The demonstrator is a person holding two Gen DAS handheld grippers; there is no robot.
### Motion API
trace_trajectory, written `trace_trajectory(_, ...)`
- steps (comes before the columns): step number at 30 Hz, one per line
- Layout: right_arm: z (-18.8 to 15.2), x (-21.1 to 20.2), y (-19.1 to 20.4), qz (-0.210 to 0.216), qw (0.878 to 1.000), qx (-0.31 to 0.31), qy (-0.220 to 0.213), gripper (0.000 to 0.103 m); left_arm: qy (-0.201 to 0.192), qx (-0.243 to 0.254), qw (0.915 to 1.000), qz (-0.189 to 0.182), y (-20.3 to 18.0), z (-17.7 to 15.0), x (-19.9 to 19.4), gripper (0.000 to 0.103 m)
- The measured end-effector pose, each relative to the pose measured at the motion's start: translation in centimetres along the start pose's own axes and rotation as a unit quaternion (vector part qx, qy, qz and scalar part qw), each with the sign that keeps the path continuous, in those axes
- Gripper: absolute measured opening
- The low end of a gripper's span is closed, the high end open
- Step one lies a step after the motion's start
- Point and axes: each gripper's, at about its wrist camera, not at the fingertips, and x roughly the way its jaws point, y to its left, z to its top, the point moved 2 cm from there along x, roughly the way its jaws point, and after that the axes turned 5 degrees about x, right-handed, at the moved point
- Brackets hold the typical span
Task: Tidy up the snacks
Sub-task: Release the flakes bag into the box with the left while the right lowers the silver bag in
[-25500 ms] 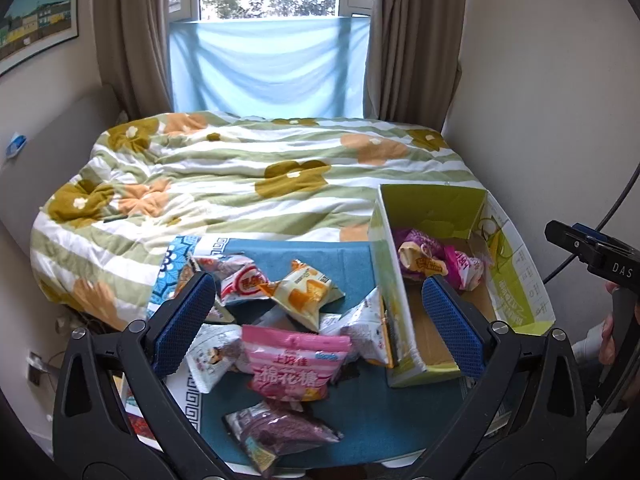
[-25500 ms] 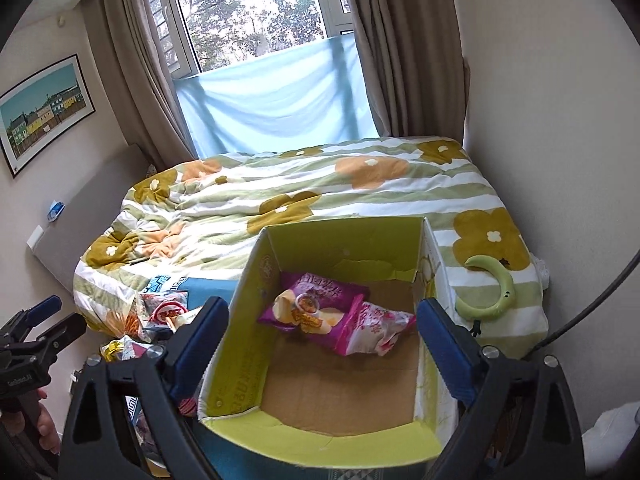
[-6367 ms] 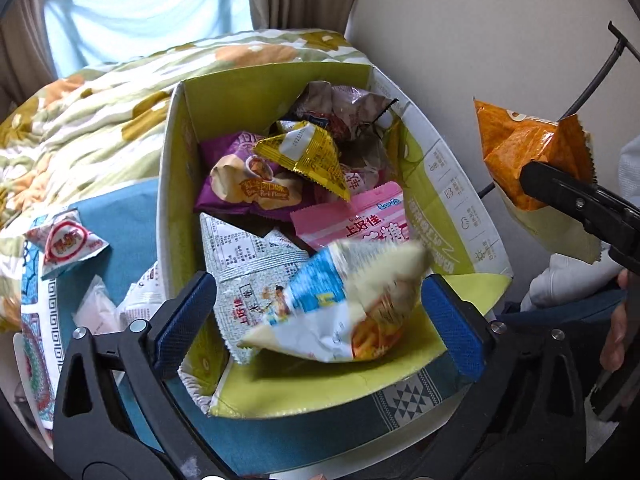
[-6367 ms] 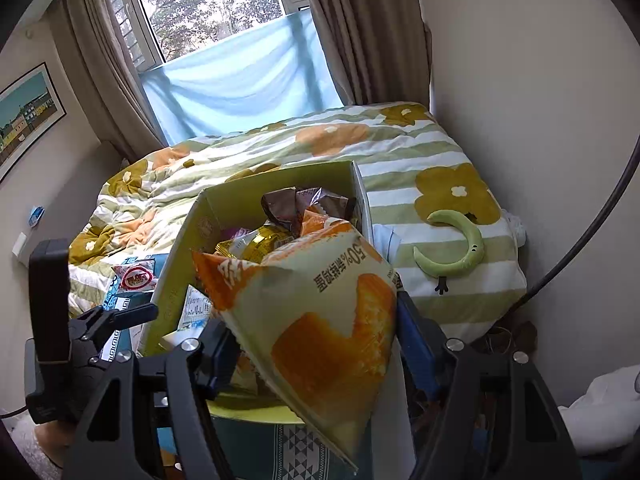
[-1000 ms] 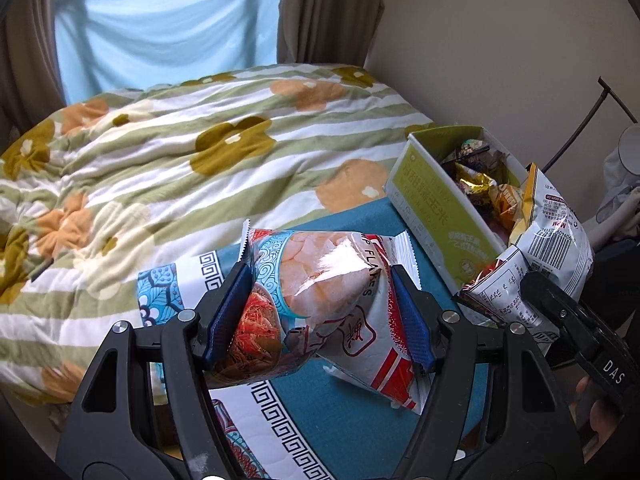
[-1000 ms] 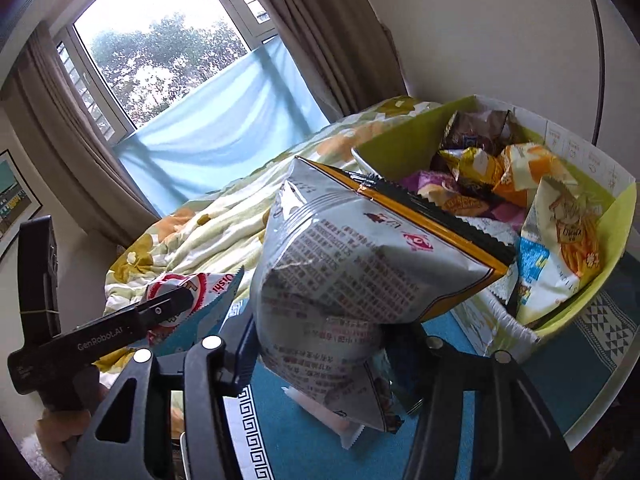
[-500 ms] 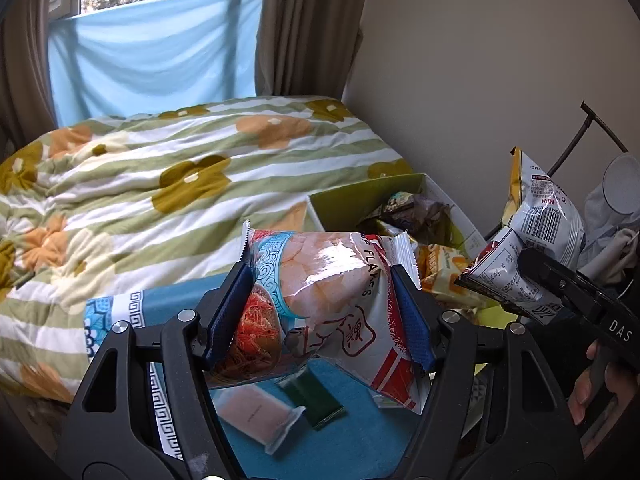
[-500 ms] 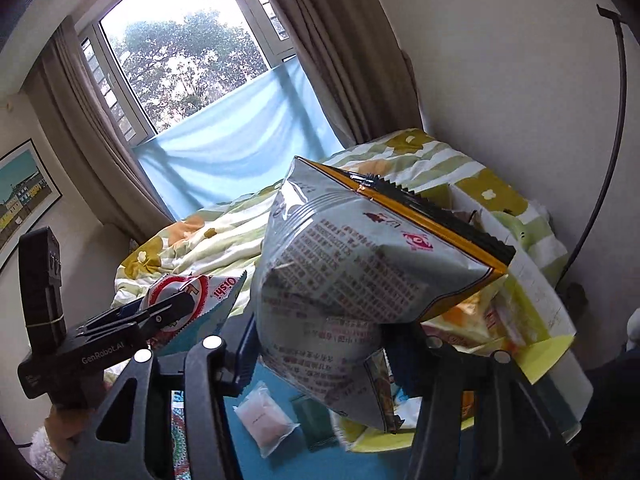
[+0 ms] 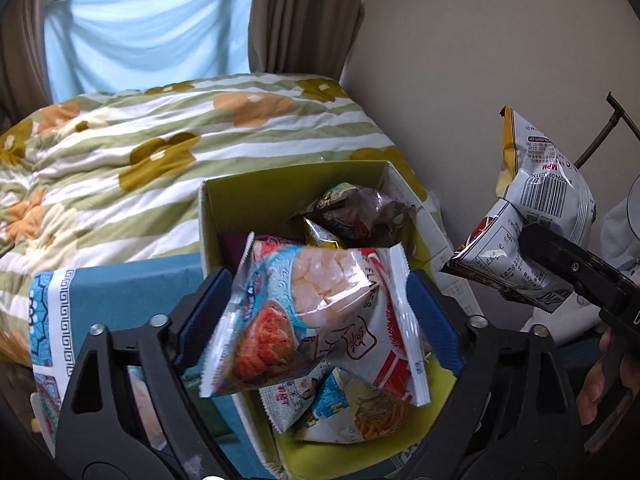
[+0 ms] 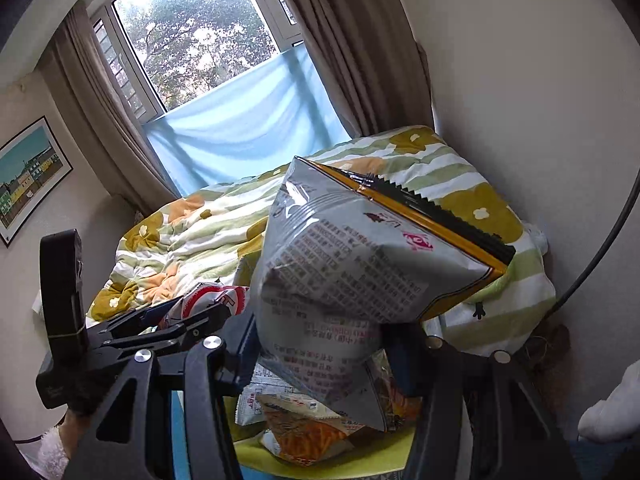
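Note:
My left gripper (image 9: 316, 320) is shut on a prawn cracker bag (image 9: 316, 316) with red and blue print, held just above the green cardboard box (image 9: 280, 196). The box holds several snack bags, among them a brown bag (image 9: 360, 210). My right gripper (image 10: 324, 344) is shut on a silver chip bag (image 10: 360, 276) with a yellow and black seam, held over the box's near end. The same silver bag (image 9: 536, 208) shows at the right of the left wrist view. The left gripper (image 10: 172, 324) with its red and white bag shows in the right wrist view.
The box stands on a teal mat (image 9: 132, 280) at the foot of a bed with a flowered quilt (image 9: 160, 136). A pale packet (image 9: 144, 400) and a dark green one lie on the mat left of the box. A wall (image 9: 480, 60) is close on the right.
Both grippers have swung right and closer over the box, each still holding its bag. The box now lies right under the left gripper's bag.

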Motion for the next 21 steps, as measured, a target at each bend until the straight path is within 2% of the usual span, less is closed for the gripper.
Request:
trace_trajectory(9, 1.1, 2.1, -1.6, 0.024, 0.999, -0.018, 0.024, 0.050, 0.003, -0.001, 0.9995, 0.032, 1.7, -2.0, -1.5, 0.103)
trace_trajectory(13, 1.8, 3.2, -0.3, 0.035, 0.998, -0.035, 0.032, 0.050, 0.007, -0.010, 0.9988, 0.047, 3.0, -2.4, -1.8, 0.103)
trace_trajectory(16, 2.5, 4.8, 1.0, 0.050, 0.996, -0.048, 0.052, 0.050, 0.004, -0.019, 0.9986, 0.049, 3.9, -2.5, -2.2, 0.103)
trace_trajectory(21, 3.1, 8.9, 2.7, 0.074, 0.991, -0.061, 0.092, 0.050, 0.005, -0.029, 0.9965, 0.078, 5.4, -2.7, -3.0, 0.102)
